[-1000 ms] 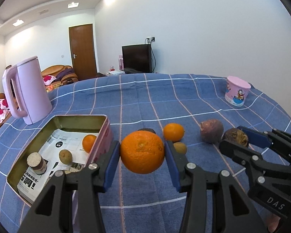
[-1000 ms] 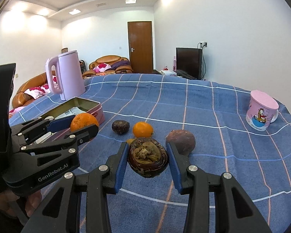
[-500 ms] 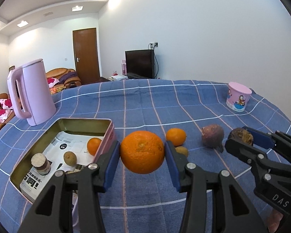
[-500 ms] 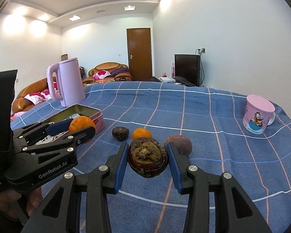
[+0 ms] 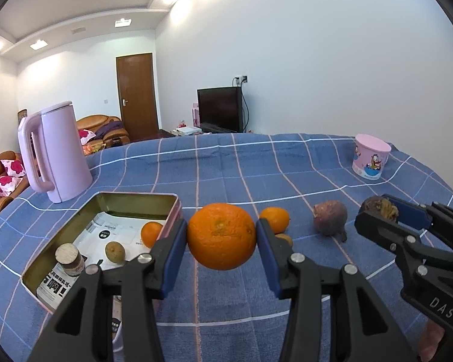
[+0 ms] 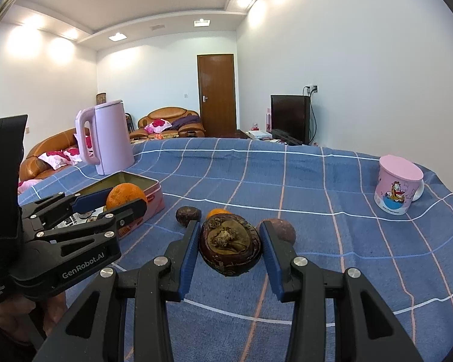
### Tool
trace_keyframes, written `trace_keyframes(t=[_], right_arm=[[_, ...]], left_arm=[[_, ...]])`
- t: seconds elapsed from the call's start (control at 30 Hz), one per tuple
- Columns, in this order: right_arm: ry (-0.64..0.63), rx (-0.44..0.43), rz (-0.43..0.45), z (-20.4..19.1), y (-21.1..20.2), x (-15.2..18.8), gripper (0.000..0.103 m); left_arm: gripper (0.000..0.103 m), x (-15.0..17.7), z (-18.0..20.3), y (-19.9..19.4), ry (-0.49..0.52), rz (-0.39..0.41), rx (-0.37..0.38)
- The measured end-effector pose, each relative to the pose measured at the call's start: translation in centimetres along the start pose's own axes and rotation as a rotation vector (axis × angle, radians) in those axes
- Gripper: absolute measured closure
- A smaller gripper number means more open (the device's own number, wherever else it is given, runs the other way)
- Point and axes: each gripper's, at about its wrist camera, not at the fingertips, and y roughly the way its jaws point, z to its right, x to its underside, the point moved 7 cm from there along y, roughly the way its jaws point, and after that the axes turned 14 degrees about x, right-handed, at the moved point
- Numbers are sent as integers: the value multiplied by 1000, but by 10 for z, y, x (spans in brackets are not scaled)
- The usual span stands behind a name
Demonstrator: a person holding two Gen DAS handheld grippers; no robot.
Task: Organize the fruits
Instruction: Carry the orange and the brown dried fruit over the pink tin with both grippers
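Tin [image 5: 154,200], kettle [image 5: 62,154] sit left; mug [image 5: 371,160] stands far right.

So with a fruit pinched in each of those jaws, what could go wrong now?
1. The big orange is round, smooth and held only at its sides by the left gripper, above the cloth rather than over the tin; it might slip out and roll.
2. The tin already holds a small orange, a brown fruit and a jar, so a drop could knock them.
3. The right gripper carries a shrivelled dark fruit close by; the grippers might bump.
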Motion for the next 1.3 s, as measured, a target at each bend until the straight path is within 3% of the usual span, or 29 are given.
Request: trace_keyframes(t=[1.3], right_arm=[[1, 15, 87, 0, -18, -5, 61]], left_arm=[[54, -7, 6, -23, 46, 108, -46]])
